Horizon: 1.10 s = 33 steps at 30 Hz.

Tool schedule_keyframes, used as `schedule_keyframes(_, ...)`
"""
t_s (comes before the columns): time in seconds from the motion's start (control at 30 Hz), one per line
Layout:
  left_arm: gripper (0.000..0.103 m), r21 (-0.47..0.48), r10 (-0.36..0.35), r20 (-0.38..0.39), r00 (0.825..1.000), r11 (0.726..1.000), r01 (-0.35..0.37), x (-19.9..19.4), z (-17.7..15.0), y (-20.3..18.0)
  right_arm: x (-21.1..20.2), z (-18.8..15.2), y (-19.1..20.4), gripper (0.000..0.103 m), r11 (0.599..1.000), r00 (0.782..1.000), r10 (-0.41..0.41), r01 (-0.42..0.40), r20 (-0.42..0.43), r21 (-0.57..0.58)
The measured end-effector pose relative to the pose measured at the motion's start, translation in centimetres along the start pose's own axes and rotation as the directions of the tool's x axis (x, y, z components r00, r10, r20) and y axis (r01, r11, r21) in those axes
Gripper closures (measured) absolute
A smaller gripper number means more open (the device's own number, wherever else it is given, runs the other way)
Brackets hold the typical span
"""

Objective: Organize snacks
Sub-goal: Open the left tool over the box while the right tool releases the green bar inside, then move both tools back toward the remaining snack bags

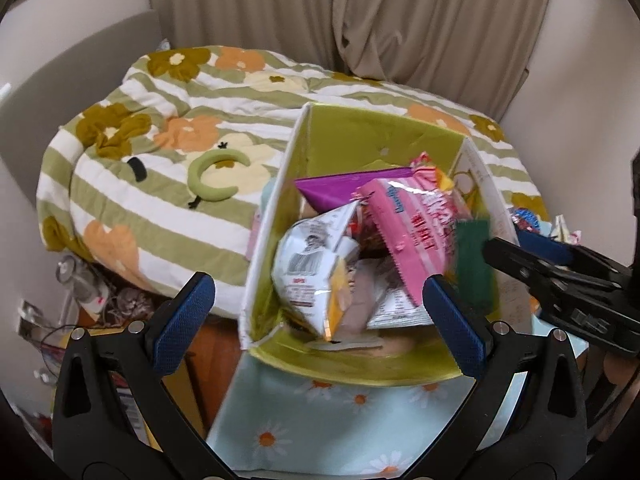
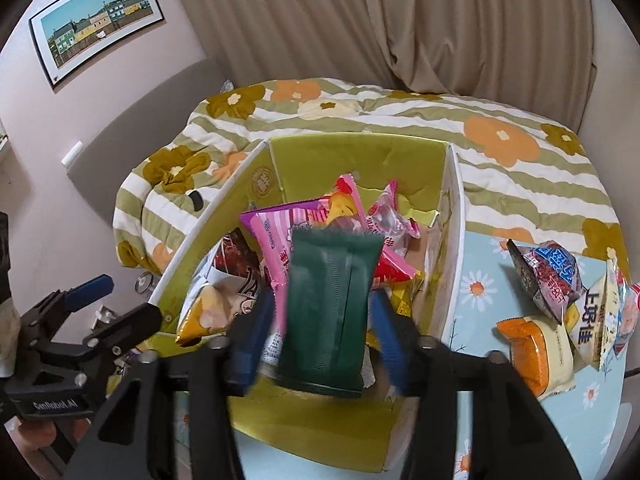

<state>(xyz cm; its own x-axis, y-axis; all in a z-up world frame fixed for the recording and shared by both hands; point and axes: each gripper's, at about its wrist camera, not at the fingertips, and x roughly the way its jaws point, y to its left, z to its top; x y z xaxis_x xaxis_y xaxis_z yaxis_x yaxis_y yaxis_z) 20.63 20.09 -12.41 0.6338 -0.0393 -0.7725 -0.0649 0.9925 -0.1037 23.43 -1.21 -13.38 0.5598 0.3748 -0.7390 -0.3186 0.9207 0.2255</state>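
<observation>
The dark green packet [image 2: 330,312] hangs upright above the open cardboard box [image 2: 360,152], blurred, between the blue pads [image 2: 386,328] of the right tool [image 2: 320,340]. The pads stand just beside its two long edges, but whether they press it or have let go cannot be told. In the left wrist view the same green packet [image 1: 474,264] shows as a smear at the box's right wall [image 1: 490,196], with the right tool [image 1: 516,256] reaching in from the right.

Inside the yellow-green box lie a pink packet [image 1: 404,224], a white crinkled bag [image 1: 316,264], a purple packet [image 1: 340,188] and a red one [image 2: 390,268], piled loosely against each other.

The left tool [image 1: 320,308] hovers over the near edge of the box, its fingers spread wide and holding nothing.

The box stands on a tabletop [image 2: 480,276] covered in light blue daisy cloth. To the box's right on that cloth lie more snacks: an orange-and-cream packet [image 2: 536,344], a dark pouch with blue lettering [image 2: 548,276] and a yellow-white bag [image 2: 596,320], touching one another.

Behind is a bed with a green-striped flowered quilt [image 1: 160,168], beige curtains [image 2: 440,20] and a framed picture [image 2: 96,20] on the wall.
</observation>
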Motion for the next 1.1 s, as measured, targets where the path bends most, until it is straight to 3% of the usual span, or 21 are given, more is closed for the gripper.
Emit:
schedule_keyframes(0.07, 0.0, 0.003, 0.001, -0.006, 1.0, 1.0, -0.001, 0.3, -0.2, 0.4, -0.3, -0.6, -0.1, 0.006, 1.0, 1.0, 0.006, -0.006, 0.024, 0.014)
schedule_keyframes(0.1, 0.0, 0.003, -0.004, -0.007, 1.0, 1.0, 0.004, 0.4, -0.3, 0.5, -0.4, -0.8, -0.2, 0.003, 1.0, 0.999, 0.005, -0.006, 0.035, 0.019)
schedule_keyframes(0.33, 0.0, 0.02, -0.008, 0.001, 1.0, 1.0, 0.008, 0.0, -0.9, 0.5, -1.8, -2.4, 0.0, 0.003, 0.998, 0.997, -0.057, 0.058, 0.046, -0.009)
schedule_keyframes(0.57, 0.0, 0.034, -0.004, 0.046, 0.999, 0.999, 0.002, -2.5, -0.9, -2.6, -4.9, -3.0, -1.7, 0.003, 0.998, 0.997, -0.064, 0.065, 0.053, -0.026)
schedule_keyframes(0.87, 0.0, 0.088, -0.028, 0.107, 0.994, 0.996, 0.019, -5.6, -1.3, -11.9, -11.5, -4.3, -7.2, 0.003, 0.997, 0.989, -0.074, 0.078, 0.129, -0.024)
schedule_keyframes(1.1, 0.0, 0.168, -0.08, 0.097, 0.992, 0.984, 0.063, -5.3, -2.1, -20.5, -15.5, -4.9, -14.6, 0.003, 0.992, 0.984, -0.122, 0.125, 0.133, -0.014)
